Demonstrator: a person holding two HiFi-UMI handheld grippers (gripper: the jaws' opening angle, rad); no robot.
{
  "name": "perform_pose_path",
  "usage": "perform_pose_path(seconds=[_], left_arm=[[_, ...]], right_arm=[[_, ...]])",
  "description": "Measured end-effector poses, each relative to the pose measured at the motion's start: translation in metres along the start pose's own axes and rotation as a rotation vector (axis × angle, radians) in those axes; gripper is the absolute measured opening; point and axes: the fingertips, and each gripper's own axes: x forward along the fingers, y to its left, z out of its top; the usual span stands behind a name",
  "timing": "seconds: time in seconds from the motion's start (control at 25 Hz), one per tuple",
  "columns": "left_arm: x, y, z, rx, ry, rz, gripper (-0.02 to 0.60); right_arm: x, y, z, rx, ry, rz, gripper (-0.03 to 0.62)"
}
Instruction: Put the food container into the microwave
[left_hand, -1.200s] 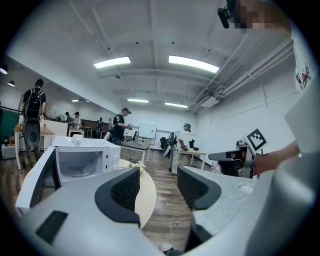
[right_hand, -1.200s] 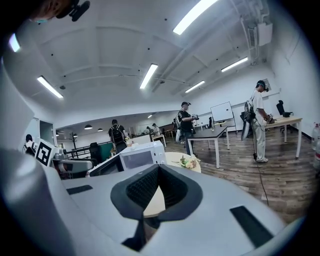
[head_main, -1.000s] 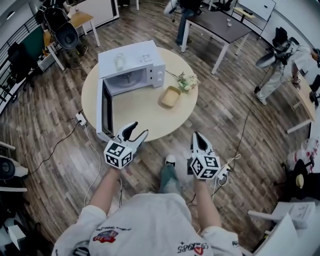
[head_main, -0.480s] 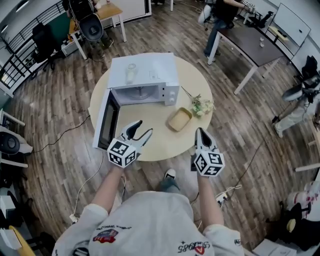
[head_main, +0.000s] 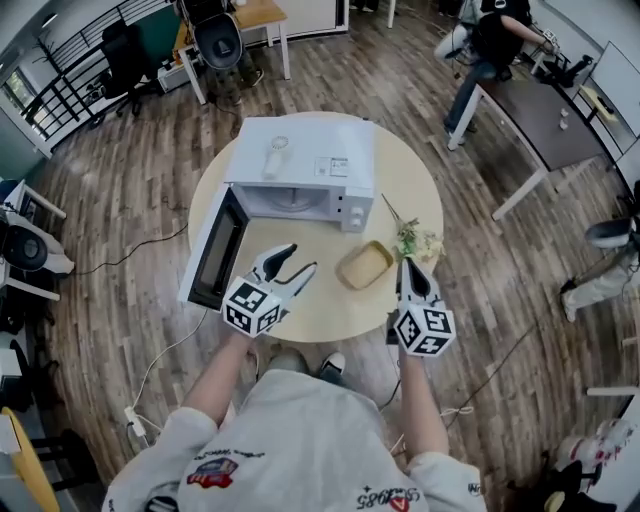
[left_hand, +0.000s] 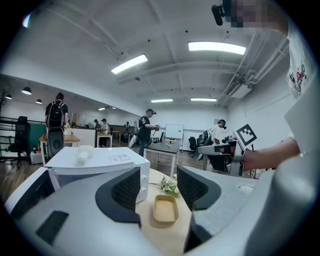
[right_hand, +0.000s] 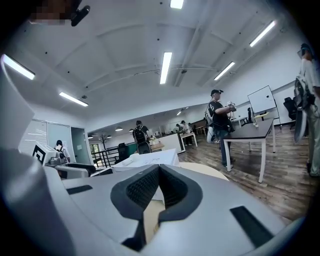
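A shallow tan food container (head_main: 364, 265) (left_hand: 165, 209) lies on the round table (head_main: 320, 310), in front of the white microwave (head_main: 305, 170) (left_hand: 100, 165). The microwave's door (head_main: 215, 250) hangs open to the left and its cavity looks empty. My left gripper (head_main: 297, 260) (left_hand: 158, 187) is open over the table's near edge, left of the container, with nothing between its jaws. At the near right edge my right gripper (head_main: 407, 264) (right_hand: 159, 172) is shut and empty, just right of the container. The microwave top (right_hand: 150, 159) shows beyond its jaws.
A small flower sprig (head_main: 415, 240) (left_hand: 169, 185) lies right of the container. A small white object (head_main: 275, 157) rests on the microwave's top. Cables and a power strip (head_main: 135, 425) lie on the floor to the left. Desks, chairs and people (head_main: 485, 45) stand around the room.
The table and microwave have come nearer in the head view. Both grippers have moved forward over the table's near edge towards the container. Their jaws stand as before.
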Motion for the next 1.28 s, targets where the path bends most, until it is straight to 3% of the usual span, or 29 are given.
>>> perform_pose_path(seconds=[0.56,0.88,1.0,1.28], left_arm=[[0.054,0.027,-0.009,-0.019,0.023,-0.025,0.222],[0.092,0.024,-0.024,0.002,0.073,-0.095,0.218],[0.106,0.015,-0.029,0.029,0.101,-0.135,0.218],[0.131,-0.004,-0.054,0.175,0.225,-0.255,0.216]], right_arm=[[0.038,-0.026,0.007,-0.003,0.012,0.002,-0.006],[0.034,-0.056,0.006,0.001,0.016,-0.048,-0.006],[0.026,-0.069,0.005,0.017,0.017,-0.08,-0.006],[0.001,-0.094,0.002,0.042,0.001,-0.16,-0.006]])
